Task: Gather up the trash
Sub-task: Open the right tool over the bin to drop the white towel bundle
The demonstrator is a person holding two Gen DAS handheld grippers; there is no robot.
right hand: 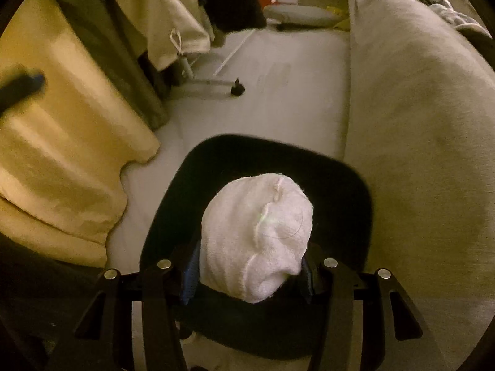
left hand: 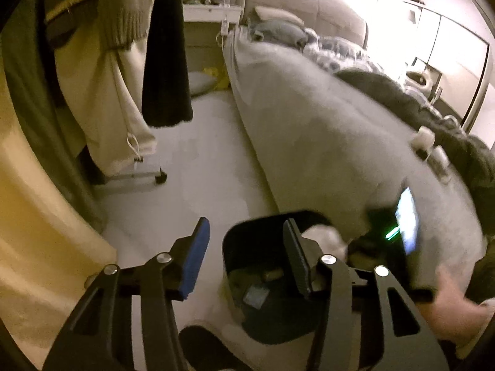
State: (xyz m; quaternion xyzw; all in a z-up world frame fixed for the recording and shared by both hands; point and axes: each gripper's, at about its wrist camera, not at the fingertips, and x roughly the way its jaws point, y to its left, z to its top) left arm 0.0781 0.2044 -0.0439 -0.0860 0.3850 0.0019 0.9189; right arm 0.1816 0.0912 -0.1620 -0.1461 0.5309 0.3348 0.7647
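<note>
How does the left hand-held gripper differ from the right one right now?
The left hand-held gripper is open and empty; the right hand-held gripper is shut on a white wad. The left hangs partly over the floor beside the black bin; the right sits directly above the bin's opening. Both point down toward that bin, next to the bed.

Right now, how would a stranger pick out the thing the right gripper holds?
Find the bed, then the black bin on the floor beside it. Above its opening, the right gripper clamps a white wad: pale, soft and crumpled against the dark bin.
</note>
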